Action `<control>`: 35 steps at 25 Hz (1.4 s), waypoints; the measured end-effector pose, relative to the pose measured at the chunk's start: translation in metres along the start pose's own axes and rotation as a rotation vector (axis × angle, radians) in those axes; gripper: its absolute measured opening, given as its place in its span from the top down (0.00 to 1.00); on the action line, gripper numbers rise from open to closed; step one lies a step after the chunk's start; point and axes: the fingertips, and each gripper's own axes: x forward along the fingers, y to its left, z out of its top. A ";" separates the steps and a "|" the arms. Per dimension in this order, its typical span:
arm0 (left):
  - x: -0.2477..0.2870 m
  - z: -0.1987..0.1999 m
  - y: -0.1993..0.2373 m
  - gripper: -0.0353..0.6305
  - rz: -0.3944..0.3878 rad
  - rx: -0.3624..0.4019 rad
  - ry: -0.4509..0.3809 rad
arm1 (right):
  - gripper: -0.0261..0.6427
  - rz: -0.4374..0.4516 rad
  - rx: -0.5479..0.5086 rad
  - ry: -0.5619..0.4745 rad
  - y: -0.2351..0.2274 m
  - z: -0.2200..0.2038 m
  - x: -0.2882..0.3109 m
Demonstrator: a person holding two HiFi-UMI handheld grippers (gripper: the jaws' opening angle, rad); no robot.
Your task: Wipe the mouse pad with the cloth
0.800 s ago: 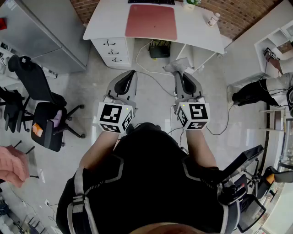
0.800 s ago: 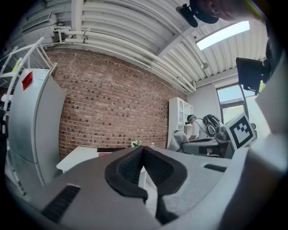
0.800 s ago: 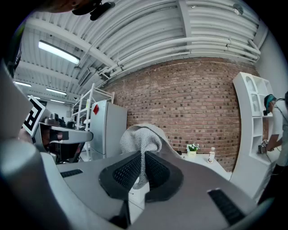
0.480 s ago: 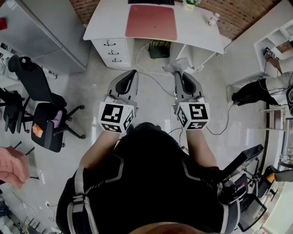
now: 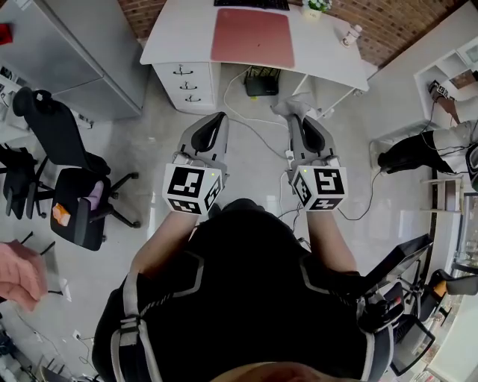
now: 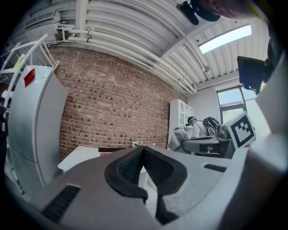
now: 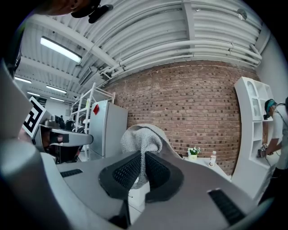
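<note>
Room: a pale floor [image 5: 149,142] fills the middle of the head view, with a brick wall along the top and a white bench [image 5: 179,33] at top centre.
Mouse pad: the pink mouse pad [image 5: 252,37] lies flat on the bench, well apart from both grippers.
Right gripper: the right gripper [image 7: 143,157] pinches a grey cloth [image 7: 141,139], which bunches up above the pads.
Left gripper: the left gripper [image 6: 143,152] has its pads pressed together with nothing between them.
Stage: wiping looks not yet begun, since the cloth is out over the floor, short of the bench.
Risk, cloth: only a fold appears caught, so a hard drag across the pad could pull it free.
Risk, pad: nothing pins the pad, so a one-sided push may slide it toward the bench edge.
Risk, clutter: a bottle [image 5: 351,34] and a small plant [image 5: 317,4] stand at the upper right of the bench, so a wide stroke could tip them.
Risk, floor: cables [image 5: 258,130] trail between the person and the bench, and could trip them.
Edges: the pad's near side sits close to the bench front, above the drawer unit [image 5: 187,77].
Open room: bare benchtop lies left of the pad. A black chair [image 5: 71,179] stands well off at left.
</note>
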 end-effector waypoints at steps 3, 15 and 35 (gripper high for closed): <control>-0.003 -0.004 0.014 0.95 -0.018 -0.009 0.003 | 0.91 -0.002 -0.010 -0.004 0.014 0.001 0.010; 0.020 -0.004 0.050 0.95 -0.080 -0.031 -0.018 | 0.91 -0.013 0.001 0.009 0.021 -0.002 0.057; 0.209 -0.004 0.078 0.95 0.072 -0.017 0.068 | 0.91 0.154 0.026 0.020 -0.120 -0.007 0.196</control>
